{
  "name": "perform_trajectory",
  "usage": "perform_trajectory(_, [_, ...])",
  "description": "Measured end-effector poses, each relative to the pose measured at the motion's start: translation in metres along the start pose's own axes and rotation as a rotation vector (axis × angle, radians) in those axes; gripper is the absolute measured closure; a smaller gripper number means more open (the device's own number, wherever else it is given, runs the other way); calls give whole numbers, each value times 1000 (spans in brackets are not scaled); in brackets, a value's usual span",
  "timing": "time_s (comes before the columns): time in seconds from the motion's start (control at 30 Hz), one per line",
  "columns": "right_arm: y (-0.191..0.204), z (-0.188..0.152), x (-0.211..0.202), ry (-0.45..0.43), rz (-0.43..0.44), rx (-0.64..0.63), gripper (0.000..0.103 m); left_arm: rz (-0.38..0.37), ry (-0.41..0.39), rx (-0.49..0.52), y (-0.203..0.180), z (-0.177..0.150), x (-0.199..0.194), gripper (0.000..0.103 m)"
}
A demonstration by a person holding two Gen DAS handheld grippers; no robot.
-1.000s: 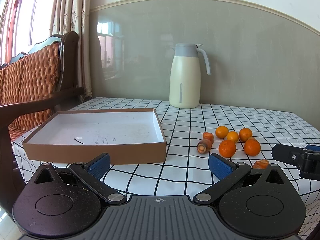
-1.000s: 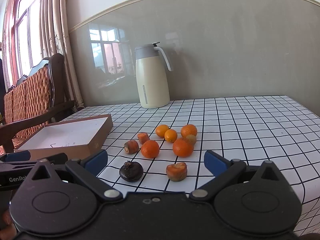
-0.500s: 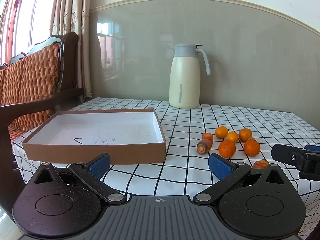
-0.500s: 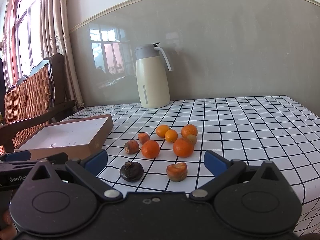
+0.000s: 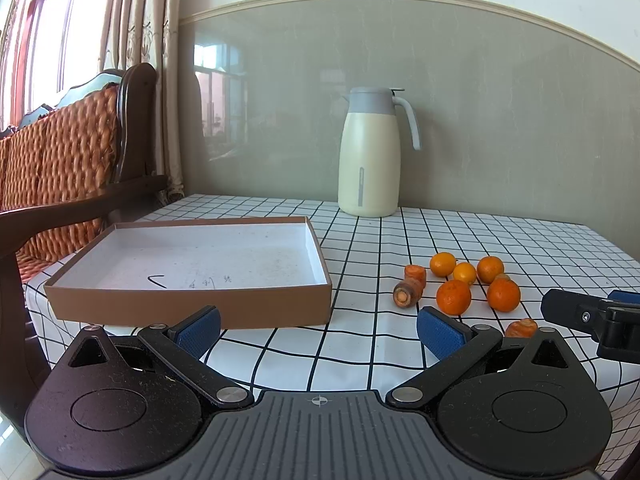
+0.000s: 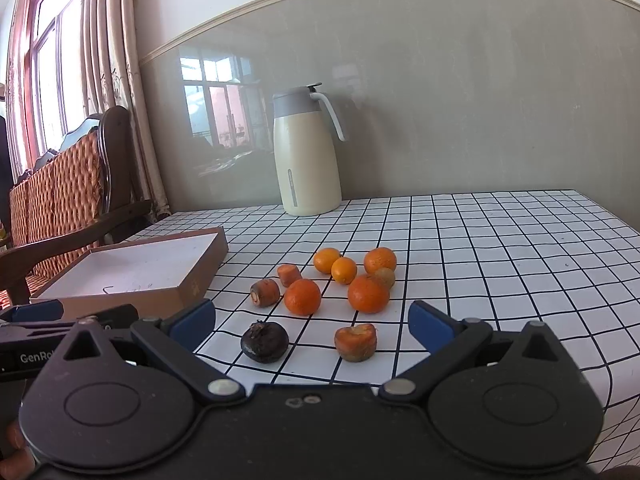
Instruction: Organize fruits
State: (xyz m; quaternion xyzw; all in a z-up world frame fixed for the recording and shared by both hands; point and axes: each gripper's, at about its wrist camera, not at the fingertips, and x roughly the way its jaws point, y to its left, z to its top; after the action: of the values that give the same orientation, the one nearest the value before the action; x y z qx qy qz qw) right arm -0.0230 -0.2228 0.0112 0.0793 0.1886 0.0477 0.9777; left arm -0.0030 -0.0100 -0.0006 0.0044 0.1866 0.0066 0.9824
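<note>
The left gripper [image 5: 318, 330] gapes empty before the cardboard box [image 5: 192, 268]; the right gripper [image 6: 312, 326] gapes empty too, oranges [image 6: 302, 297] and a dark fruit [image 6: 264, 342] lying on the tablecloth [image 6: 500, 264] just ahead between its fingers.

On the side of the left gripper [image 6: 60, 322], where it pokes into my right wrist view, I read white letters "GenRo", cut off by my own gripper body. Inside the cardboard box [image 5: 192, 268] I see faint pen scribbles and a dark hooked stroke on the white floor; I cannot read them.
</note>
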Motion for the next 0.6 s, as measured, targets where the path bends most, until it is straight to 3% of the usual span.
perform_trajectory(0.6, [1,0,1,2,0,0,6,-1,-2,2,0,0,0,0])
